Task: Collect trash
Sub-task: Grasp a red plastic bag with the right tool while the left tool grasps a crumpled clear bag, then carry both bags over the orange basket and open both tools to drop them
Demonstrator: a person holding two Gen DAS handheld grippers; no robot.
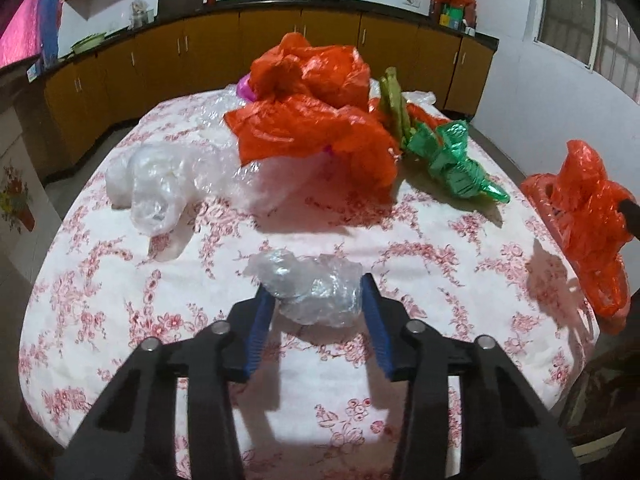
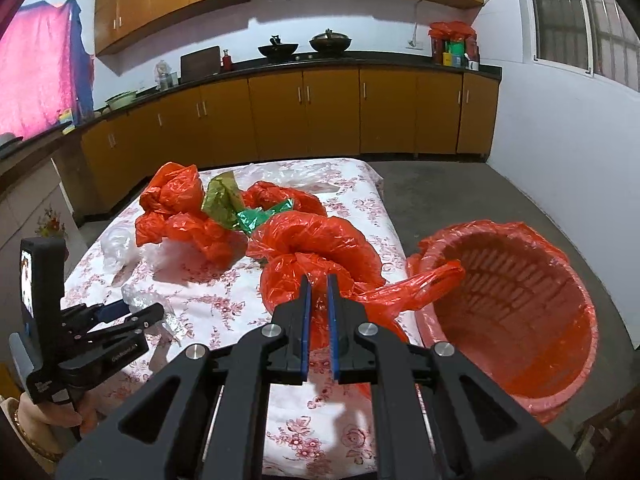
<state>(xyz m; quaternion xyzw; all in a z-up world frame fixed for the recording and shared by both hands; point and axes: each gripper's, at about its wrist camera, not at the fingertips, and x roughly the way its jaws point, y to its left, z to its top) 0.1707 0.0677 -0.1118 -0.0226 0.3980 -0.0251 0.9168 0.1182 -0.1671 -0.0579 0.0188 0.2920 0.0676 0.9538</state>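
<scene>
While the left gripper [image 1: 318, 292] clamped a clear plastic wad [image 1: 310, 288], the right gripper [image 2: 319, 280] pinched an orange bag [image 2: 320, 256] beside the bin [image 2: 520, 300].

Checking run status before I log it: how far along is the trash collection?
Early. The red-lined basket looks empty. In hand: the right gripper is shut on a red plastic bag beside the basket; the left gripper has its fingers against a crumpled clear plastic wad on the table. Left: red bags, green foil wrapper, larger clear plastic.
</scene>
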